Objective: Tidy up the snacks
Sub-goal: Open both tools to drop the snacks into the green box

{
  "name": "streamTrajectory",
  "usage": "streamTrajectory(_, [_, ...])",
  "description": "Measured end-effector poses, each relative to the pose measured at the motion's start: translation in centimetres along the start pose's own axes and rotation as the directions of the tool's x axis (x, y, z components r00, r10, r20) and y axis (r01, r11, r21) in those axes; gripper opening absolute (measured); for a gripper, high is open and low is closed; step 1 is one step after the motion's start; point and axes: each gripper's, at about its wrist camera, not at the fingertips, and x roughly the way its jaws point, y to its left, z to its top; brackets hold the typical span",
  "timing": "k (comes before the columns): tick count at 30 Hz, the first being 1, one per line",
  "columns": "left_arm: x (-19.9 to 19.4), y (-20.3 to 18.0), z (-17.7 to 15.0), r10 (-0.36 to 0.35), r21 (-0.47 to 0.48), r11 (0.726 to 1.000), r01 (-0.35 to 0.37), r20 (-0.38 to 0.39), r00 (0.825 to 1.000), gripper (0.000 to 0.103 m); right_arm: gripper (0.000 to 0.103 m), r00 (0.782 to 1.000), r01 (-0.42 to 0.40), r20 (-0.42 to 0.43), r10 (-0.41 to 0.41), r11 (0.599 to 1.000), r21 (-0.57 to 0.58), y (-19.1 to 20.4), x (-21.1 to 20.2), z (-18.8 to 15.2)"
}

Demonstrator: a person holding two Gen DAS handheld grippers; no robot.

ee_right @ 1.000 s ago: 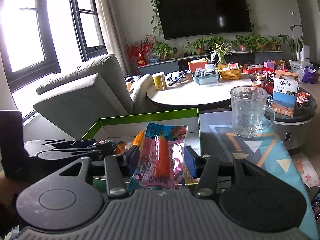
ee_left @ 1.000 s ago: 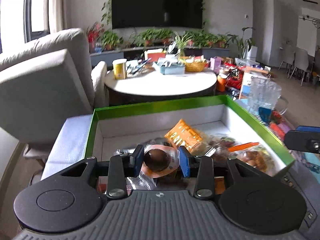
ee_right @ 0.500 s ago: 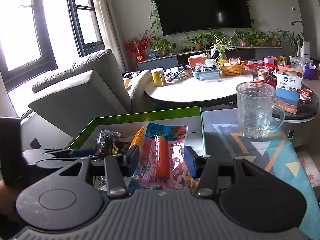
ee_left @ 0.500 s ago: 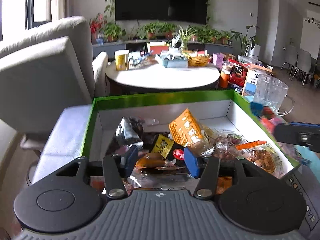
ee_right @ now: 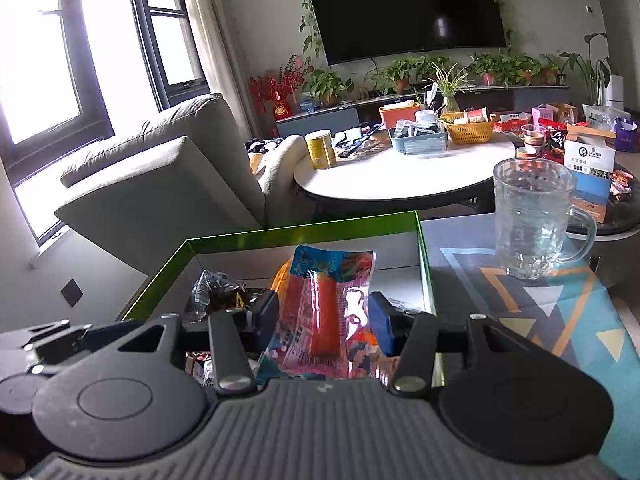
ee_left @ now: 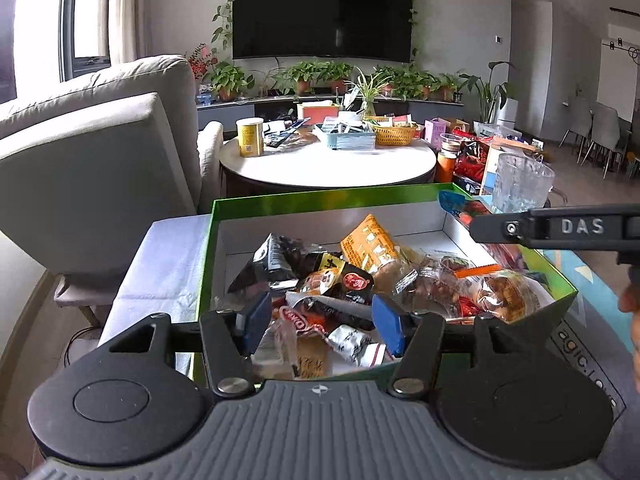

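Left wrist view puts your left gripper (ee_left: 318,322) over the near end of the green-rimmed box (ee_left: 328,196), its fingers just opened wide and gripping nothing — the snack packets (ee_left: 344,280) lie heaped below. Further right, your right gripper (ee_right: 324,320) has its fingers pressed on a pink sausage packet (ee_right: 324,312), upright above the same box — the glass mug (ee_right: 532,220) stands on the counter beyond.

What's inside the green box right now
The green box holds a heap of wrapped snacks: an orange packet, a black pouch, and clear-wrapped pieces. Whatever lies under the heap is covered.
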Motion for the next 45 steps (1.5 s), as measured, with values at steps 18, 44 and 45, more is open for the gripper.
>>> streamTrajectory(18, [-1.8,0.2,-0.5,0.021,-0.014,1.0,-0.021,0.029,0.999,0.053,0.068,0.997,0.063,-0.038,-0.063,0.998,0.002,0.5,0.9,-1.3])
streamTrajectory(44, [-5.5,-1.1,-1.6,0.05,-0.026,0.998,-0.049,0.041,0.998,0.054,0.068,0.999,0.038,0.022,-0.038,0.999,0.003,0.7,-4.1,-2.8])
streamTrajectory(45, [-5.7,-1.2,-1.6,0.053,-0.025,0.998,-0.052,0.044,0.998,0.055,0.068,0.999,0.035,0.021,-0.035,0.999,0.009,0.8,-4.3,-2.9])
